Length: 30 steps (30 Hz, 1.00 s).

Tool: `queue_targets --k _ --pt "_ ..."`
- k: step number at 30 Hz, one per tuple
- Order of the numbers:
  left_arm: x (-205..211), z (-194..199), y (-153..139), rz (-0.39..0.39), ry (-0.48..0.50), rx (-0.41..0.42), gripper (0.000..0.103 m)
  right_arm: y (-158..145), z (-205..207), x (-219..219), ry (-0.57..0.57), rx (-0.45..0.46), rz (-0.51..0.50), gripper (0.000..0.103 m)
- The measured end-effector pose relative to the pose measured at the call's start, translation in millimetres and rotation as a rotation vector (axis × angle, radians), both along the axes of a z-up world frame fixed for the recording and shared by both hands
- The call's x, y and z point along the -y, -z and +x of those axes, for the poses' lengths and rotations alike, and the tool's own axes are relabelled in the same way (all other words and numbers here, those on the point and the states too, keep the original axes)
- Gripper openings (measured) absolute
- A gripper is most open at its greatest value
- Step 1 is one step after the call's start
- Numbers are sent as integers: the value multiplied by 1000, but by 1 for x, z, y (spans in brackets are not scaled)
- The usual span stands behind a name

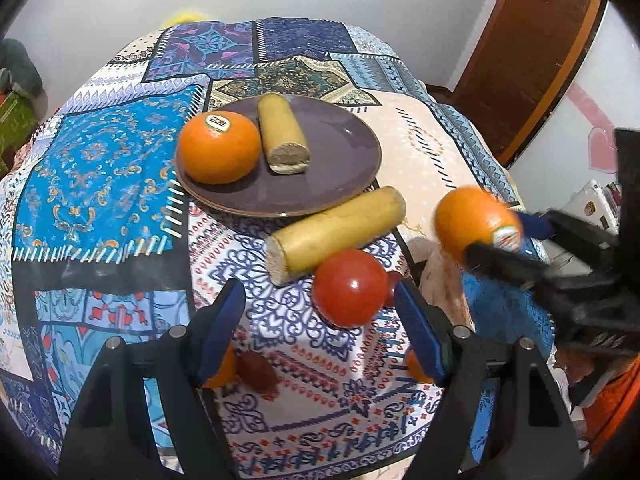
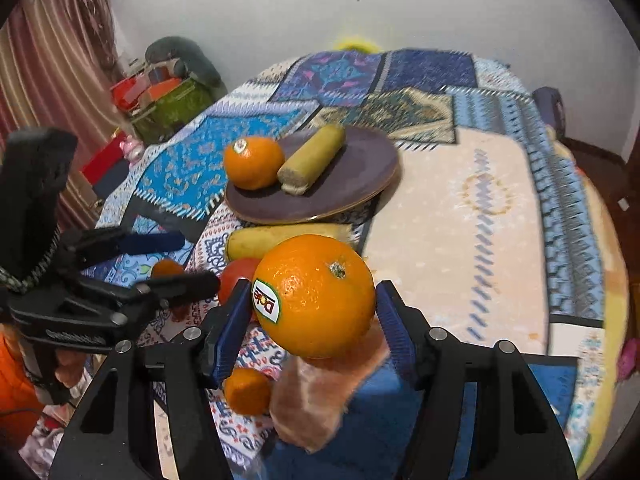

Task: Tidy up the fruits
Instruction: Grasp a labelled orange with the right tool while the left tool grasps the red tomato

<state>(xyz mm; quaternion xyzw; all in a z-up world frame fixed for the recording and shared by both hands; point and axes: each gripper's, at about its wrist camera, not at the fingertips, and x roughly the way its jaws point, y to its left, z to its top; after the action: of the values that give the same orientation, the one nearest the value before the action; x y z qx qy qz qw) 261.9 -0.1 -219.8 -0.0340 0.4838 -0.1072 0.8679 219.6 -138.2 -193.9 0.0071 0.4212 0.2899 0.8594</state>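
A purple plate holds a stickered orange and a cut banana piece. A second banana piece lies on the cloth just in front of the plate. A red tomato sits between the tips of my left gripper, close to its right finger; the jaws stand wider than the tomato and do not press it. My right gripper is shut on a second stickered orange, held off the table. The left wrist view shows this orange at the right, beside the tomato.
A patchwork cloth covers the round table. Small orange fruits and a dark red piece lie near the front edge. A pinkish wrapper lies under the right gripper. Boxes and clutter stand beyond the left edge.
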Motion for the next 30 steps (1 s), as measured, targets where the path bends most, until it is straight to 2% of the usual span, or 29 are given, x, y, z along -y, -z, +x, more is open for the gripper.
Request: queue_targets --k 2,6,8,9,17,20,30 --pt "4 -1 4 3 -10 -2 76 -7 -4 9 19 15 1 59" --pt "10 -2 13 1 -21 -14 65 -17 -12 25 56 61 -37 59" --pt "14 -1 17 -1 -23 -28 60 -18 -15 32 63 63 -37 59" --pt "15 0 18 1 -28 -28 55 -18 -16 34 65 59 -32 59" --pt "30 6 23 24 -34 -29 54 -10 -17 38 73 51 -39 59" --pt "30 10 26 35 -45 -33 48 -10 -18 40 71 54 -35 59" --pt "16 1 15 1 -41 -22 46 -6 -14 39 72 38 -28 59"
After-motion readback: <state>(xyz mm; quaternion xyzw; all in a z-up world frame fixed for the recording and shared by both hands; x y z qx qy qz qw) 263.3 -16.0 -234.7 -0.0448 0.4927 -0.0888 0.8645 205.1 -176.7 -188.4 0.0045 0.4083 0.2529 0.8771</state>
